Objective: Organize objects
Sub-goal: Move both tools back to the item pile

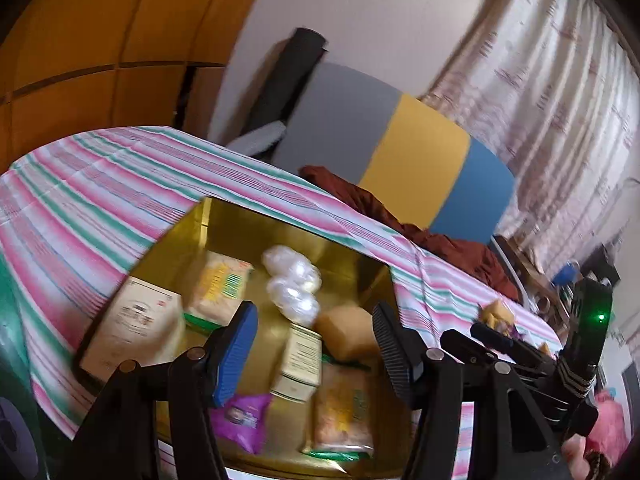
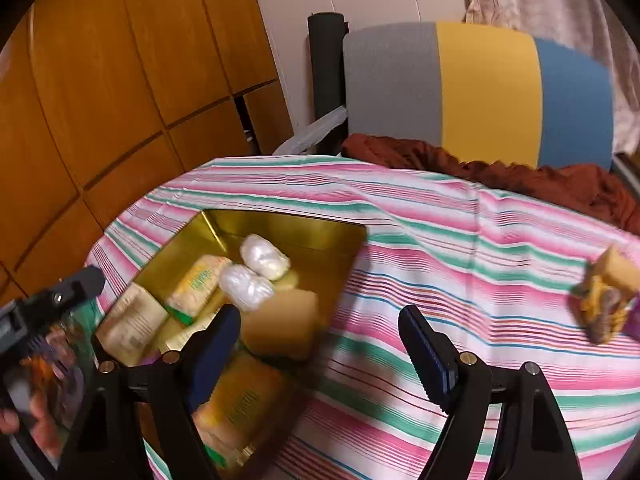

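both grippers hover over the gold tray (image 1: 224,220) on the desk, which is covered with a striped cloth (image 2: 460,248). left gripper (image 1: 316,344) hangs above the tray's middle, jaws open, nothing between them, only packets showing through the gap. right gripper (image 2: 320,356) is at the tray's right edge, jaws wide open and empty; a tan block (image 2: 280,328) sits in the tray just past its left pad, so my guess is it belongs to a drop just made there, can't prove it.

tray contents: two white wrapped bundles (image 1: 292,280) near the middle, yellow-green packets (image 1: 218,288) beside them, a cream box (image 1: 132,332) at the left wall, a small tin-like carton (image 1: 298,364), a purple sachet (image 1: 240,416) near the front. all piled loosely, likely since the tray is the collecting spot.

still out on the cloth, well apart from the tray: a yellow-brown packet pile (image 2: 604,300) on the far right. probably the next thing to fetch, and the right gripper is on that side.

frames are motion blurred, so labels are unreadable. chair (image 2: 480,84) with a red-brown cloth (image 2: 520,172) behind the desk.
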### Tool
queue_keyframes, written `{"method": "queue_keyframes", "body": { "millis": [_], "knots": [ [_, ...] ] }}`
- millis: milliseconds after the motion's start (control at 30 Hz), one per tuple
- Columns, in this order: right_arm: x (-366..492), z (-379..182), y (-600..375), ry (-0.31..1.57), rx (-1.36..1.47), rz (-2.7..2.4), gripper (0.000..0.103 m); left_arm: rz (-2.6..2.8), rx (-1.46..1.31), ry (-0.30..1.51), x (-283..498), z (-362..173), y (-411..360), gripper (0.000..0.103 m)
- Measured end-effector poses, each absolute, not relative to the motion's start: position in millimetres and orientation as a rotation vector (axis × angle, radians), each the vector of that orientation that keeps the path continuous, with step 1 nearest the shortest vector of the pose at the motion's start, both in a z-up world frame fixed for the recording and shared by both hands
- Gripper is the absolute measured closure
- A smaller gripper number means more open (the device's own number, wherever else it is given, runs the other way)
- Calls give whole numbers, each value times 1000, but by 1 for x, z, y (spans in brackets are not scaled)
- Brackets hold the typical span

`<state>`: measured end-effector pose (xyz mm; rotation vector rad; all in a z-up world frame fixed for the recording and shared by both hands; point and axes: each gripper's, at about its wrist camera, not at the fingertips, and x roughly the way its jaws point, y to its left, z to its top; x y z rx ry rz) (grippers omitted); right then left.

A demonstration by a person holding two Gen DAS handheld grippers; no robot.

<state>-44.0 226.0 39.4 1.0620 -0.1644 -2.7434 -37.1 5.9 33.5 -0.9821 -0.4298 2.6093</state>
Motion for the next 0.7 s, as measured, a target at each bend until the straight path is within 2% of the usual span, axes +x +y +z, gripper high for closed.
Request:
{"method": "queue_keyframes", "body": {
  "millis": [367, 700],
  "knots": [
    [9, 31, 296, 39, 1190, -2817, 21, 2449, -966, -203, -8, 29, 77, 42],
    [31, 4, 392, -37, 1444, -2913, 21, 2269, -993, -56, 25, 13, 153, 42]
  ]
}}
